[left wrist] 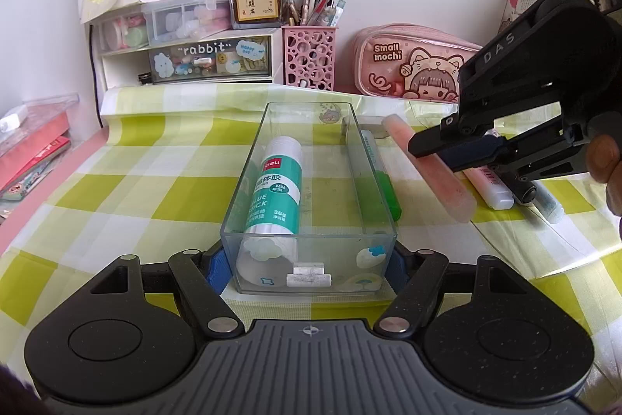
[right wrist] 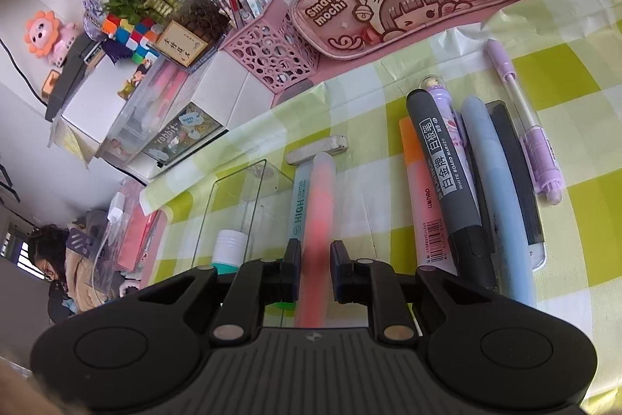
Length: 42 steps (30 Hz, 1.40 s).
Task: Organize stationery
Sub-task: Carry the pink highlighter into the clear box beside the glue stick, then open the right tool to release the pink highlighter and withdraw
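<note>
A clear plastic box (left wrist: 365, 181) lies lengthwise on the green checked cloth, with a white and teal glue stick (left wrist: 276, 189) inside. My left gripper (left wrist: 311, 267) is shut on the box's near end. My right gripper (right wrist: 315, 259) is shut on a frosted pink highlighter (right wrist: 318, 205) and holds it in the air to the right of the box; the pen also shows in the left wrist view (left wrist: 427, 166). A green highlighter (left wrist: 383, 177) lies against the box's right wall. More pens lie to the right: an orange highlighter (right wrist: 418, 177), a grey whiteboard marker (right wrist: 447, 174), a blue pen (right wrist: 493, 189) and a purple pen (right wrist: 525, 119).
A pink pencil case (left wrist: 412, 65), a pink pen holder (left wrist: 309, 57) and a drawer unit (left wrist: 210, 59) line the back wall. A white eraser (right wrist: 317, 150) lies behind the box. Books lie at the left edge (left wrist: 31, 150).
</note>
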### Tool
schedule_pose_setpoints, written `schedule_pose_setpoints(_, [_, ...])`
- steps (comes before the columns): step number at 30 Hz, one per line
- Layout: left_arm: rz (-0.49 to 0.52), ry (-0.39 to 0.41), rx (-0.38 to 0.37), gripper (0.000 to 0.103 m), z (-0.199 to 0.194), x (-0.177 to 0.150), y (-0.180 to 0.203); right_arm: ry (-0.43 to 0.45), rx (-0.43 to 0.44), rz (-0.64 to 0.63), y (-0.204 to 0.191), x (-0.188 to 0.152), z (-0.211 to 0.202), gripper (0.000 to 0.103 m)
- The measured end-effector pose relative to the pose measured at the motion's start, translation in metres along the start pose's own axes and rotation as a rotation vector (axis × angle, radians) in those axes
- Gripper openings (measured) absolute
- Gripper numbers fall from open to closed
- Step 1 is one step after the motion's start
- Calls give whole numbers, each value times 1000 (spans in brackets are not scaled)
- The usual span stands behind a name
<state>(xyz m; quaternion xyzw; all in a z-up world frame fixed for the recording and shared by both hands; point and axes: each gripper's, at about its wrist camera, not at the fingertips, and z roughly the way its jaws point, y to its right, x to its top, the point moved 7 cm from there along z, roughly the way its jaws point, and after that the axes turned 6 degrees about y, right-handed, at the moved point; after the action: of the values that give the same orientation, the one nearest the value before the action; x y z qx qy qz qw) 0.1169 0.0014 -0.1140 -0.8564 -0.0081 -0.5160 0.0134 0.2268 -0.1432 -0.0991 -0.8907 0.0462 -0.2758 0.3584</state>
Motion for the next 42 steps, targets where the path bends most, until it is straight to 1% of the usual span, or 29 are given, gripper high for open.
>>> schedule_pose_setpoints(2, [0,0,1,72,0,0,0,18,31,9,-6,3,-7,10])
schedule_pose_setpoints(4, [0,0,1,72,0,0,0,23,58,-8,-19,5,-12,10])
schedule_pose_setpoints(7, [1,1,2,72,0,0,-1,0,98,-36,-40,2,-11,10])
schedule_pose_setpoints(8, [1,2,4,72,0,0,-1,-11,99,-55,-46,-1,-10,10])
schedule_pose_setpoints(12, [2,2,8,72,0,0,-1,-50,59,-119,-62,-7,3,10])
schedule_pose_setpoints(18, [3,4,2,73,0,1,0,-85,-18,-198,-72,-12,20,11])
schedule_pose_setpoints(22, [3,4,3,73,0,1,-1,-108,-45,-250,-82,-18,28,11])
schedule_pose_setpoints(27, [4,4,2,73,0,1,0,-124,-97,-268,-80,-20,36,11])
schedule_pose_setpoints(31, [6,5,2,73,0,0,0,-149,-95,-276,-81,-26,41,11])
schedule_pose_setpoints(35, [9,4,1,73,1,1,-1,-181,-62,-293,-86,-31,41,11])
schedule_pose_setpoints(42, [11,4,1,73,1,0,0,-192,-51,-294,-84,-30,39,12])
